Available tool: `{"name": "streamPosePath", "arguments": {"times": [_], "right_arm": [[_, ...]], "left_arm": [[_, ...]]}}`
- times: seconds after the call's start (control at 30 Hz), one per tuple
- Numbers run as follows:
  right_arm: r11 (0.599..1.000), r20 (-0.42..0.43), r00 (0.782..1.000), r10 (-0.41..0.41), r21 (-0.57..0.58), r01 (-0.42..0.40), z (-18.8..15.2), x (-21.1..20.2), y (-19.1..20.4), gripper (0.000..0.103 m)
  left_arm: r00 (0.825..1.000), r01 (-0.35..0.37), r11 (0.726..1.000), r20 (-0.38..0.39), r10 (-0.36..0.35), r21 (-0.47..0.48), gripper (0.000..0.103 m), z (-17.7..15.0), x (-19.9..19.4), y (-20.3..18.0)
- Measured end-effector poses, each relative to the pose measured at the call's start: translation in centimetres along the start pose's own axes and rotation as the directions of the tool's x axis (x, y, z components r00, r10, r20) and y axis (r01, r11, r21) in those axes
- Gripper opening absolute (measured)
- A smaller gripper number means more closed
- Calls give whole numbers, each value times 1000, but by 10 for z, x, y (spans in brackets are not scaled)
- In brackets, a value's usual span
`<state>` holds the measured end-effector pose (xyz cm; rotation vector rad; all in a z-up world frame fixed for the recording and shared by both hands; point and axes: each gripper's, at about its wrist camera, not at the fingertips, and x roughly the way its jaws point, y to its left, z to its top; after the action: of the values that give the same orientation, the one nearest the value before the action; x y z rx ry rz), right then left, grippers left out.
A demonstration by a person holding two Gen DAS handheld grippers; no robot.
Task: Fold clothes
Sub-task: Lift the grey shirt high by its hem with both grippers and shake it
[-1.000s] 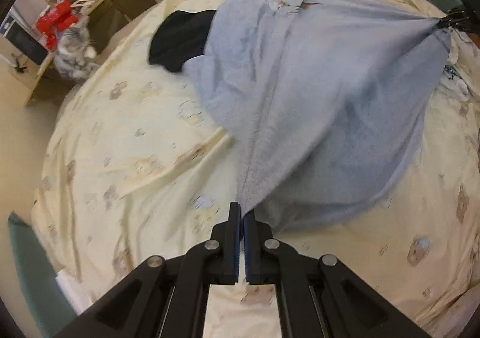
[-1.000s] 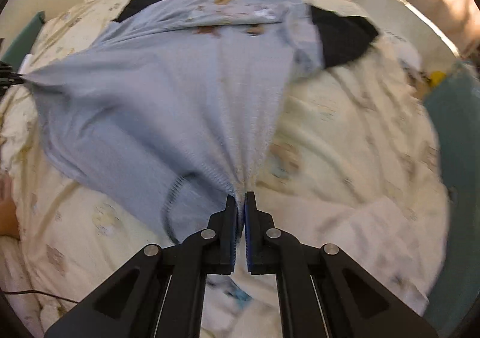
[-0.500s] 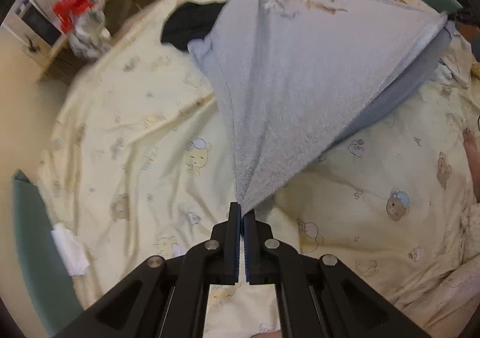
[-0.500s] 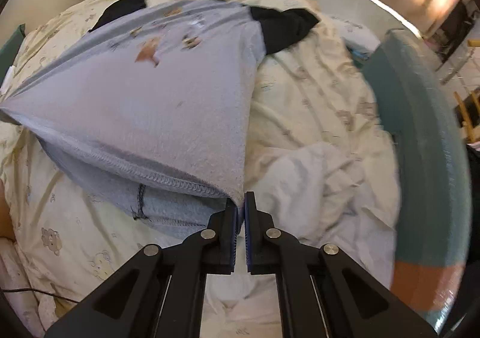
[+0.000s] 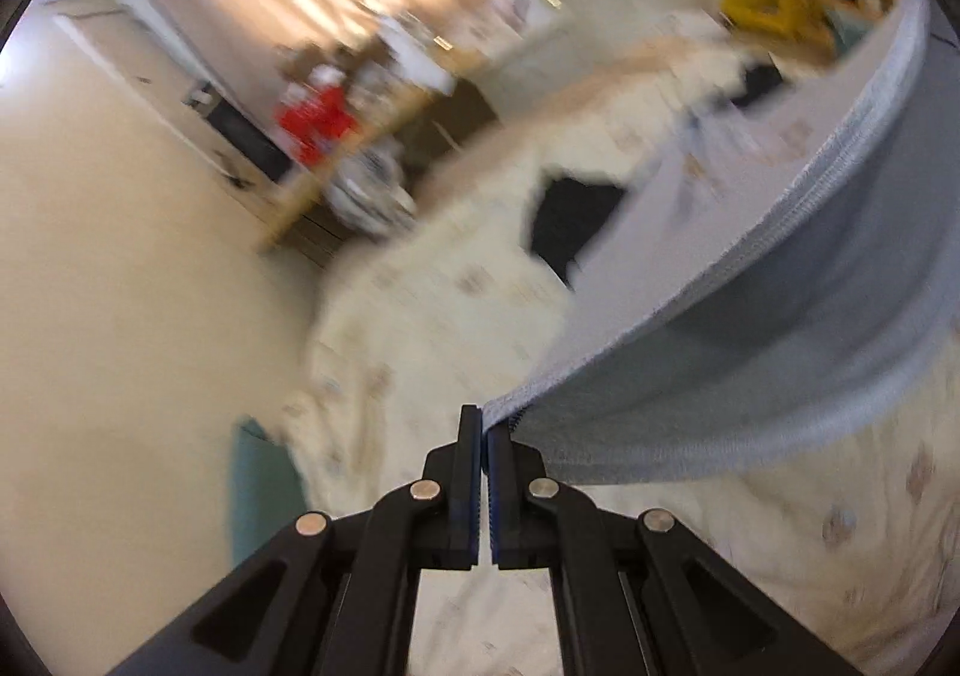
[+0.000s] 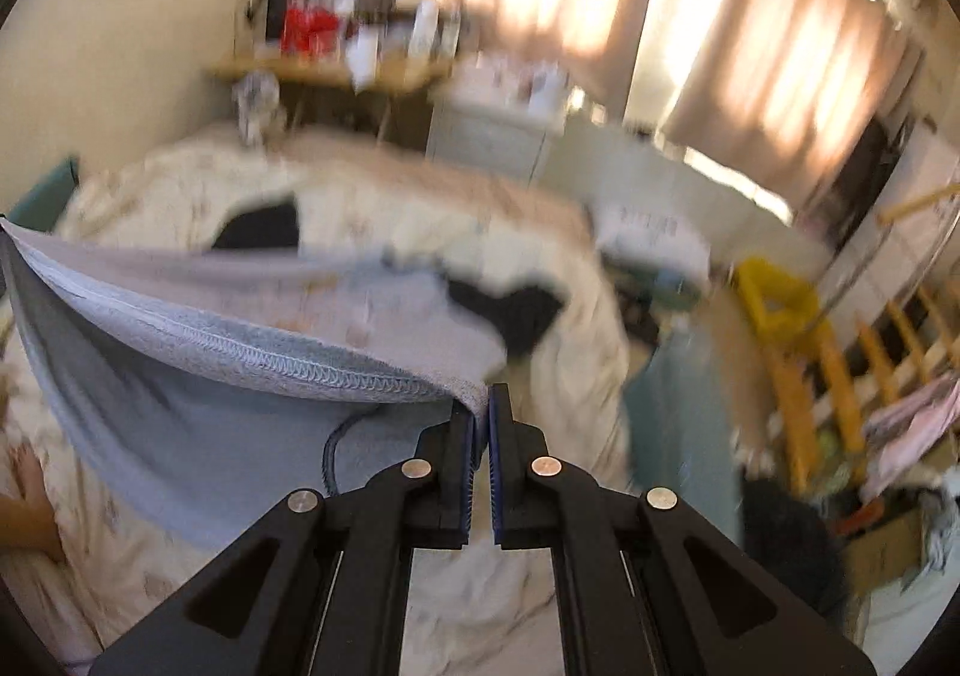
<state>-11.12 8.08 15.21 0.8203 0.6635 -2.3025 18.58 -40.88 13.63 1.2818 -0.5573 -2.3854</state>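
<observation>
A light blue-grey garment (image 5: pixel 774 328) hangs stretched between my two grippers, high above the bed. My left gripper (image 5: pixel 485 424) is shut on one corner of its hem, which runs up to the right edge of that view. In the right wrist view the same garment (image 6: pixel 198 406) sags leftward from my right gripper (image 6: pixel 485 403), shut on the other hem corner. Its far end still trails on the cream patterned bedspread (image 5: pixel 432 328). A black garment (image 5: pixel 570 220) (image 6: pixel 510 310) lies on the bed behind it. Both views are motion-blurred.
A cluttered desk with red items (image 5: pixel 312 117) and a white dresser (image 6: pixel 498 135) stand beyond the bed. A yellow stool (image 6: pixel 774 298) and wooden rails (image 6: pixel 840 376) are at the right. A person's hand (image 6: pixel 30 502) rests on the bedspread (image 6: pixel 540 256) at lower left.
Both grippers have risen sharply and tilted up, lifting the garment's hem off the bed. The garment now hangs taut between them, and the room beyond the bed has come into view.
</observation>
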Motion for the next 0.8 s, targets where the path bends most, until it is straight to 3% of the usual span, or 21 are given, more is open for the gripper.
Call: {"name": "streamPosePath", "arguments": {"times": [0.13,0.23,0.4,0.6,0.73,0.8], "right_arm": [[998,121,991,-55,-3,56,67,-52,-25,4],[997,172,982,-73,19,71,106,-87,-40,3],[991,227,966,-124,-15,131,158,-147,-48,3],[982,298,941,-158,-55,182,198,-219,-47,4],[981,292,946,-141,-87,173,206,-234,-38,3],[985,277,953,-119,-91,149,208,-231,-36,3]], "left_arm": [[992,-88,992,78,95,-88,1,52,-46,53],[975,-149,980,142,168,-134,1,93,-87,88],[928,-274,952,223,298,-133,1,144,-159,125],[881,-376,916,255,400,-138,1,161,-228,160],[885,-370,920,251,392,-131,1,158,-250,169],[902,-329,932,241,358,-153,1,156,-254,171]]}}
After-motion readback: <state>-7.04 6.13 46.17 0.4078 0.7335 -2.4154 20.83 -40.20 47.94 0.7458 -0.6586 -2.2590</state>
